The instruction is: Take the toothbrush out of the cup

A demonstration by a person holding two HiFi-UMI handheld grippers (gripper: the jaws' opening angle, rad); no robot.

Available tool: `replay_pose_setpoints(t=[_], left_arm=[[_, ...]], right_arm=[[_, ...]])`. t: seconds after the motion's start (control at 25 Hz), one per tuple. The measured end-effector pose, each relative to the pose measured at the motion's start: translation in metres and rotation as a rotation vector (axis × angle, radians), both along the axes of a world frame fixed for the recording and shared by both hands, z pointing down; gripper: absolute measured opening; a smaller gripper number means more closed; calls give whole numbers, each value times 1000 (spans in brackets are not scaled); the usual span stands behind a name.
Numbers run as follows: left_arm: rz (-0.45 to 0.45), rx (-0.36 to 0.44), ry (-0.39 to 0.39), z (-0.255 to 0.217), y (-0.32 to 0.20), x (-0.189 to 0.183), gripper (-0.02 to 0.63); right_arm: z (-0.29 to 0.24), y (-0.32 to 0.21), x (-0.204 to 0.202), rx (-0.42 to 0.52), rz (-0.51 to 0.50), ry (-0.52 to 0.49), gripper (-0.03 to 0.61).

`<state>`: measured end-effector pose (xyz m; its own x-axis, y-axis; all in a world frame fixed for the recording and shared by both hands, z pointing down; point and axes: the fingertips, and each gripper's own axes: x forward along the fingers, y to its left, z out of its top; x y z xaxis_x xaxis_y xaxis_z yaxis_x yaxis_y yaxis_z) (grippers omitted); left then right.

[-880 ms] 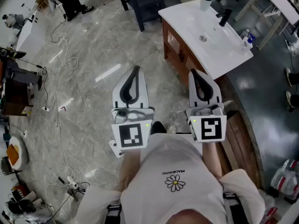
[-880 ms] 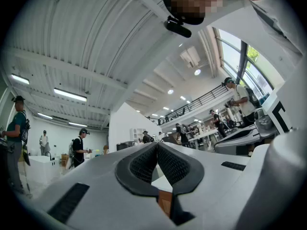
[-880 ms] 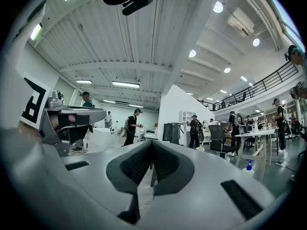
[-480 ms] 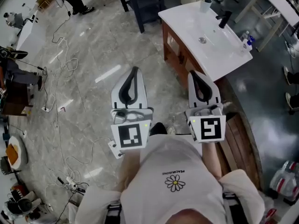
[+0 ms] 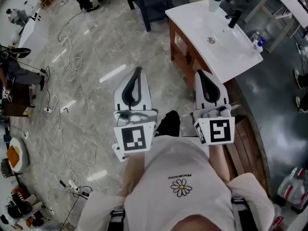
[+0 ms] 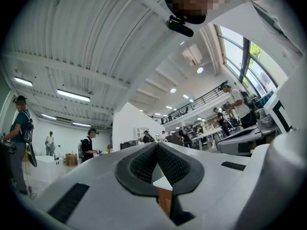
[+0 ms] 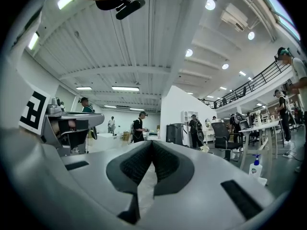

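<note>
In the head view a pale cup (image 5: 214, 4) stands at the far end of the white sink counter (image 5: 231, 57), well ahead and to the right of both grippers. No toothbrush can be made out in it at this distance. My left gripper (image 5: 139, 69) and right gripper (image 5: 198, 73) are held side by side in front of the person's chest, over the floor. Both point roughly level and away. The left gripper (image 6: 157, 144) has its dark pads meeting at the tip with nothing between them. The right gripper (image 7: 151, 142) is likewise shut and empty.
A black faucet (image 5: 233, 17) and a blue-capped bottle (image 5: 256, 42) stand on the counter, which has a wooden cabinet (image 5: 185, 57) under it. Loose cables (image 5: 62, 71) lie on the marble floor at left. A dark table (image 5: 149, 4) stands beyond. Several people stand far off.
The person's dark shoe has come forward between the two grippers. Both grippers keep the same shut pose side by side.
</note>
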<state>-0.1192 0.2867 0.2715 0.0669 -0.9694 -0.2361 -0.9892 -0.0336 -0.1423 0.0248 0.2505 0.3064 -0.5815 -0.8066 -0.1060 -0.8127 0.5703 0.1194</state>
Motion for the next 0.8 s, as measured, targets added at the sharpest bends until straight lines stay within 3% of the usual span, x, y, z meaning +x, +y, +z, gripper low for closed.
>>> replay_pose_setpoints(t=[0.28,0.6,0.8], left_arm=[[3,24,4,-1,-34,-8,17],[140,59,26,-11,-143,0,17],[217,23,45,0,-223,-5,17]], right_arm=[[-2,-35,-2,2,7,-29,12],[1,-123,1,-1,108,-48,12],[10,-199,-18,-27,147,-44,12]])
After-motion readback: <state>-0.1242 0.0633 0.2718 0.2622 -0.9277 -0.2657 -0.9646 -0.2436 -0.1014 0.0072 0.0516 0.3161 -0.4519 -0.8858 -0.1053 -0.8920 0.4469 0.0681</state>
